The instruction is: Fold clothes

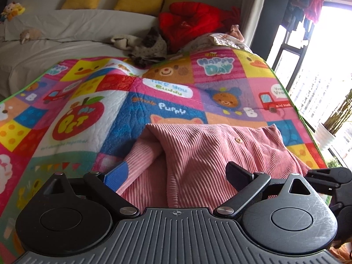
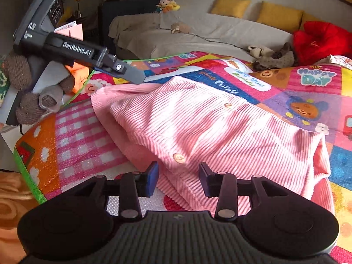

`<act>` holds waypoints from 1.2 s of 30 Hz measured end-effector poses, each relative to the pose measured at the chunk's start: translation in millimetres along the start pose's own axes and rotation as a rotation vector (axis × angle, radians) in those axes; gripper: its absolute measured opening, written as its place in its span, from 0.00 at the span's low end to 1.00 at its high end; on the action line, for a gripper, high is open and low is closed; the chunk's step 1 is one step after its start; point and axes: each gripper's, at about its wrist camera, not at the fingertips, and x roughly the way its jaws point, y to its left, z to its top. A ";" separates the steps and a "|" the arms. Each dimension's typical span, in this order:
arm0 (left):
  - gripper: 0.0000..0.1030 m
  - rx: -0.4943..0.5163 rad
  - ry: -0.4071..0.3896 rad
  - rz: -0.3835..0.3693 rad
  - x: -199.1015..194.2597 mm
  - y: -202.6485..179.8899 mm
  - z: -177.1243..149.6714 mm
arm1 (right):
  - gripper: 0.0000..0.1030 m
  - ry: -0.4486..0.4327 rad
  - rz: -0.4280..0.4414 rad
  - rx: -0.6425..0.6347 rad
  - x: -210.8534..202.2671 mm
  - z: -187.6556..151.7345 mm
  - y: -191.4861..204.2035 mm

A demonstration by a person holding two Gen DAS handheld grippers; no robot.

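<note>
Here, pink ribbed buttoned garment (image 2: 209,127) partly folded on quilt (image 2: 88,132), both hand-held grippers released.

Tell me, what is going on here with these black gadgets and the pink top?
A person is folding a pink corduroy garment on a colourful children's blanket, holding a two-finger gripper in each hand. The garment already lies partly folded, with layers stacked. Both grippers hang over it with jaws apart, gripping nothing: the left gripper at one end, the right gripper near a button. More clothes, including a red garment, wait behind.
</note>
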 end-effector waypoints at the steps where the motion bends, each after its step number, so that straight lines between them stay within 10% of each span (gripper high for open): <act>1: 0.95 0.005 -0.003 -0.010 0.1 -2.0 0.1 | 0.59 -0.023 -0.009 0.014 -8.4 1.1 -5.1; 11: 0.95 0.036 0.038 -0.205 28.4 -36.2 -7.7 | 0.72 -0.120 -0.080 0.369 -8.0 -1.6 -69.1; 32: 0.98 -0.039 0.069 -0.173 39.7 -29.5 -23.7 | 0.84 -0.097 -0.083 0.311 17.2 -26.3 -58.2; 36: 0.98 -0.067 -0.025 -0.092 18.3 -15.7 -16.5 | 0.84 -0.108 -0.070 0.331 15.4 -28.4 -61.1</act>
